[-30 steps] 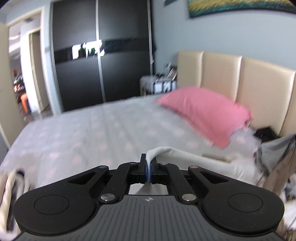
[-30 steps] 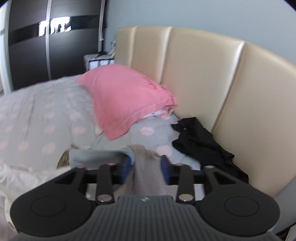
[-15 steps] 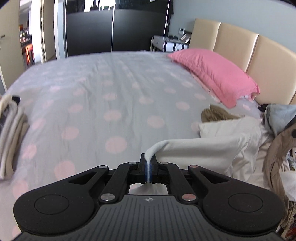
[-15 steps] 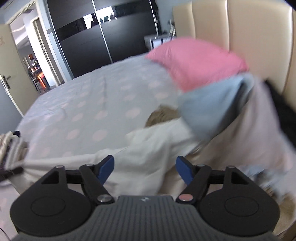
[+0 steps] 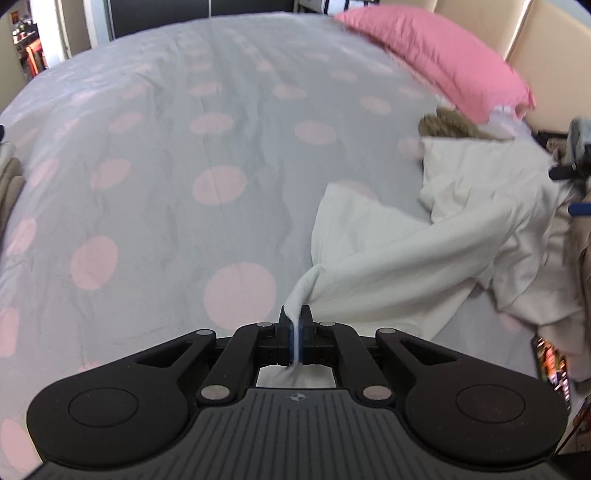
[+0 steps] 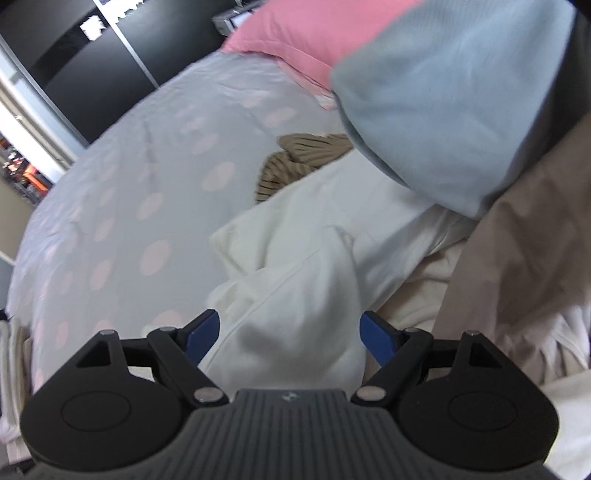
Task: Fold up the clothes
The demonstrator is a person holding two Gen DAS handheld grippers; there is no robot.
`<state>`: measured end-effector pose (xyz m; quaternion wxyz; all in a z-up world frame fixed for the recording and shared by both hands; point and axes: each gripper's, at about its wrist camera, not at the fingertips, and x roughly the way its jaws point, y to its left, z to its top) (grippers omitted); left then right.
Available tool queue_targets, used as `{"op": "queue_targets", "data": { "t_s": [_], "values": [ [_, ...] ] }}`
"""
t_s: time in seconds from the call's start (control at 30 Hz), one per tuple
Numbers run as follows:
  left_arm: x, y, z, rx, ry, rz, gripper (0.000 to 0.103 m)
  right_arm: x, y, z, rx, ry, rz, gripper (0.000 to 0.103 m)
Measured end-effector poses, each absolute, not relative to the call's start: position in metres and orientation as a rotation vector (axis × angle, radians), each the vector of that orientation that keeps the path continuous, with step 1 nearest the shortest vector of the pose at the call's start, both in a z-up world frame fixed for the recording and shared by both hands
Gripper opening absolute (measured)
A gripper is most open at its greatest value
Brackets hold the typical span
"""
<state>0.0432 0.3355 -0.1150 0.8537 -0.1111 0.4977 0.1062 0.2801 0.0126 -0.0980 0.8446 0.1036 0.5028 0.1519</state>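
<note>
Between the fingers of the left gripper [image 5: 295, 341]: a pinched corner of the white garment [image 5: 436, 236], clenched tight, a tuft of cloth poking out behind the pads. From the pinch the fabric runs forward and to the right in a taut twisted band, then spreads into a crumpled heap on the bedspread [image 5: 155, 155], grey with pale pink dots. Ahead of the heap, to the right of the fingers, a tan striped garment [image 5: 454, 123] lies partly tucked under the white one. Beyond that, a pink pillow [image 5: 436, 55] against a beige headboard [image 5: 546, 33]. Far right of the fingers, at the frame edge, the other tool's blue-tipped fingers are just visible.

Right gripper [image 6: 291, 338]: fingers spread wide, released, blue pads [image 6: 376, 338] well apart. A fold of the white garment [image 6: 306, 280] bulges up in the gap between them; contact with either pad cannot be told. Ahead and right of the fingers, a light blue garment [image 6: 443, 103] blurred and close to the lens. Right of the fingers, a taupe garment [image 6: 517, 251] drapes over the pile. Ahead, the tan striped garment [image 6: 295, 158] shows past the white cloth's far edge. Left of the fingers, at the frame edge, stacked cream fabric [image 6: 14, 362].
</note>
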Motion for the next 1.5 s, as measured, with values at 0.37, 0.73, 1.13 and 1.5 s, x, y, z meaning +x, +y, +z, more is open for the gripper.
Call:
{"op": "queue_targets", "data": {
  "t_s": [0.37, 0.73, 1.13, 1.5],
  "values": [
    [0.043, 0.348, -0.117, -0.289, 1.011, 0.205, 0.001, 0.299, 0.028, -0.104, 0.124, 1.03, 0.256, 0.015],
    [0.013, 0.361, 0.058, -0.198, 0.613, 0.235, 0.001, 0.225, 0.058, 0.12, -0.008, 0.495, 0.436, 0.009],
    [-0.131, 0.398, 0.189, -0.161, 0.319, 0.476, 0.001, 0.068, 0.095, 0.275, 0.003, 0.29, 0.741, 0.009],
    [-0.197, 0.396, 0.069, -0.167, 0.682, 0.479, 0.001, 0.031, 0.111, 0.103, -0.079, 0.683, 0.872, 0.01]
  ]
}}
